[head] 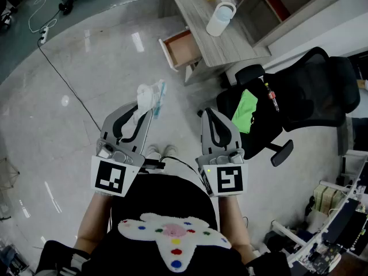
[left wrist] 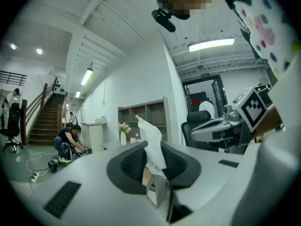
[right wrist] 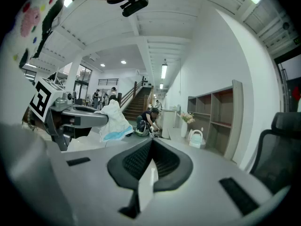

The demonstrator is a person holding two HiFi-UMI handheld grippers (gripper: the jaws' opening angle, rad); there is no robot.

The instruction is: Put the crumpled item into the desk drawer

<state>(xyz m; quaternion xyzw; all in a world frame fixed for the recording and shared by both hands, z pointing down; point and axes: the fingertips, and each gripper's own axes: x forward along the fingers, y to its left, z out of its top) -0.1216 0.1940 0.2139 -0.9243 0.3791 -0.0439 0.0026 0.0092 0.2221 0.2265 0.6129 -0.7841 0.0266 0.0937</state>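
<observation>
A crumpled white item with a blue edge [head: 150,96] sticks out beyond the tips of my left gripper [head: 144,111], which is shut on it above the floor. In the left gripper view the white item [left wrist: 151,140] rises from between the closed pads of my left gripper [left wrist: 153,167]. My right gripper [head: 208,114] is held beside it, shut with nothing between its fingers; its own view shows my right gripper [right wrist: 149,166] with pads together. The desk drawer [head: 181,48] stands pulled open ahead, under the wooden desk [head: 221,48]. The right gripper view also catches the crumpled item [right wrist: 114,121].
A white jug [head: 221,18] stands on the desk. A black office chair [head: 310,94] with a green cloth [head: 246,111] on its seat is close on my right. A power strip and cable [head: 43,36] lie on the floor at the left. People are far back near the stairs [left wrist: 70,140].
</observation>
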